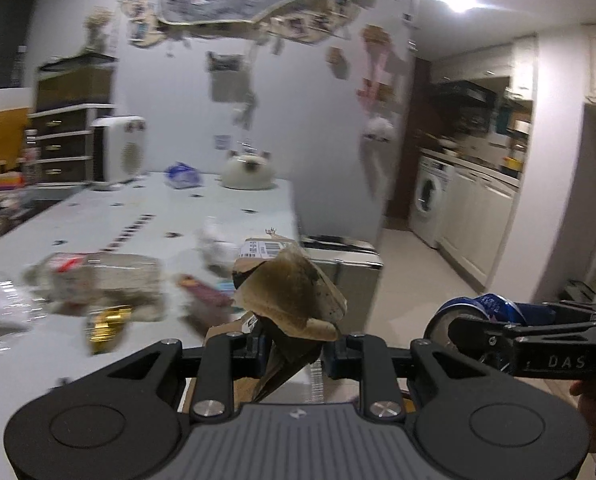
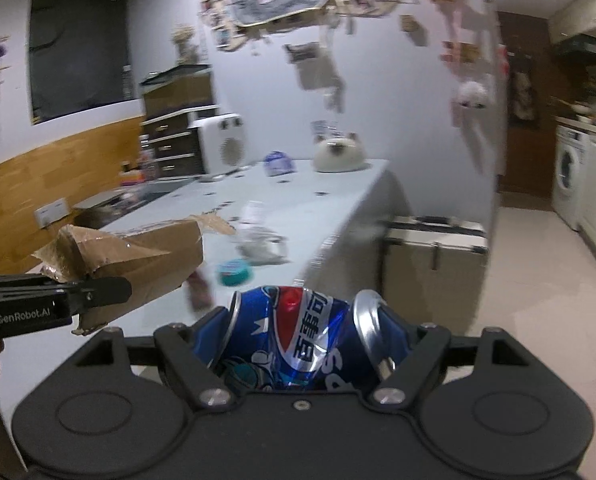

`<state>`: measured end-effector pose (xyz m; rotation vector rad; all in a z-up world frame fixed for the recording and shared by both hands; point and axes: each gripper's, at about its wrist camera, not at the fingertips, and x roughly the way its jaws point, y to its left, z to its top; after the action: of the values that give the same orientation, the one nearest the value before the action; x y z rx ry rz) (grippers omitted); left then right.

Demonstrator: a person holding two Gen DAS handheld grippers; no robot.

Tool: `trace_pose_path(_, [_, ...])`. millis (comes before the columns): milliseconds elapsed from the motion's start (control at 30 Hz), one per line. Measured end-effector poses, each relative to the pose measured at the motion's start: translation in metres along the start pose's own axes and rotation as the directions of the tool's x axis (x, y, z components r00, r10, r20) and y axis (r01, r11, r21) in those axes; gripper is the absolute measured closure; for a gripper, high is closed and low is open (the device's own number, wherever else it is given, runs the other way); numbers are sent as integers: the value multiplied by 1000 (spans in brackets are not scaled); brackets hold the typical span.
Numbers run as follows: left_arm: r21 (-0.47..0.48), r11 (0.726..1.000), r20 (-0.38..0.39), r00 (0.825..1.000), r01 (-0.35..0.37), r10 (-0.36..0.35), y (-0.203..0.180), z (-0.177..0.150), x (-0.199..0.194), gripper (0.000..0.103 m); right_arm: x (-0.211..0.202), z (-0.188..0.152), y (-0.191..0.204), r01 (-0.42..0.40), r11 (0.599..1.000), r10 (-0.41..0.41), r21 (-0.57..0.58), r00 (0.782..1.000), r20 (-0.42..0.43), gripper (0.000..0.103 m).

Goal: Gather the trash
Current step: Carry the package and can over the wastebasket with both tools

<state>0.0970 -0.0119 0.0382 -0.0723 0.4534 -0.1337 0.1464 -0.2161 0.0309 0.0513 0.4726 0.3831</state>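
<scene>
We are carrying two pieces of trash at once, both lifted off the white table (image 2: pixel 330 200). Our left gripper (image 1: pixel 293 350) is clamped on a torn cardboard box (image 1: pixel 293 300), pinched by a crumpled flap so the bulk of it sticks out ahead of the fingers; from the right wrist view the same box (image 2: pixel 137 256) hangs in the air off the table's near edge. Our right gripper (image 2: pixel 298 344) is closed tight on a crushed blue Pepsi can (image 2: pixel 298 332), gripped across its dented middle, which we judge gives a flat, steady hold on a thing that would otherwise roll.

More trash lies on the table: a crumpled clear plastic bottle (image 1: pixel 1 304) at its near left corner, a gold wrapper (image 1: pixel 105 324) just beside that, crumpled white paper (image 2: pixel 257 244) toward the middle, and a teal round lid (image 2: pixel 233 272) near it. A metal-edged case (image 2: pixel 434 256) stands on the floor against the table's right end.

Both views are blurred, so we judge we are in transit, probably toward a bin that neither camera shows.
</scene>
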Motion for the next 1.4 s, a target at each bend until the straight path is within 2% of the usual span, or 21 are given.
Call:
trace_pose_path(133, [31,996,-40,996,80,-79,-27,1,29,76,-5,-8,-33,73,996,-73,43,997,-11,23])
trace_pose_path(267, [49,986,-96,983,161,-155,-52,0,58,76,-8,-18,-63,148,985,-146,83,989,-27,23])
trace_pose_path(467, [27,964,-234,940,263,-250,-79,-10,113,76,1,-38,-99,231,964,-222,131,972,-80,23])
trace_pose_path(567, [-12,953,-322,901,304,-292,-90,-20,146,76,13,-49,-114,256,955,-240,151,963,-120,23])
trace_pose_path(667, [-56,946,-423,850,320,-313,-96,-34,182,76,27,-62,-128,281,943,-252,178,953,-167,23])
trace_pose_path(833, [-91,949,-584,756,300,-295,-104,-62,242,76,56,-81,-144,308,926,-254,221,937,-242,23])
trace_pose_path(900, [-91,955,-627,729,284,-276,-105,-73,261,76,68,-88,-150,316,920,-252,234,931,-264,23])
trace_pose_path(1100, [-71,962,-703,672,264,-235,-105,-96,293,76,103,-111,-164,325,898,-223,297,918,-329,23])
trace_pose_path(1200, [-82,963,-717,656,258,-236,-103,-98,301,75,120,-122,-171,341,880,-216,331,908,-360,23])
trace_pose_path(1400, [-75,970,-766,609,231,-205,-103,-116,317,74,150,-138,-181,362,838,-188,409,895,-405,22])
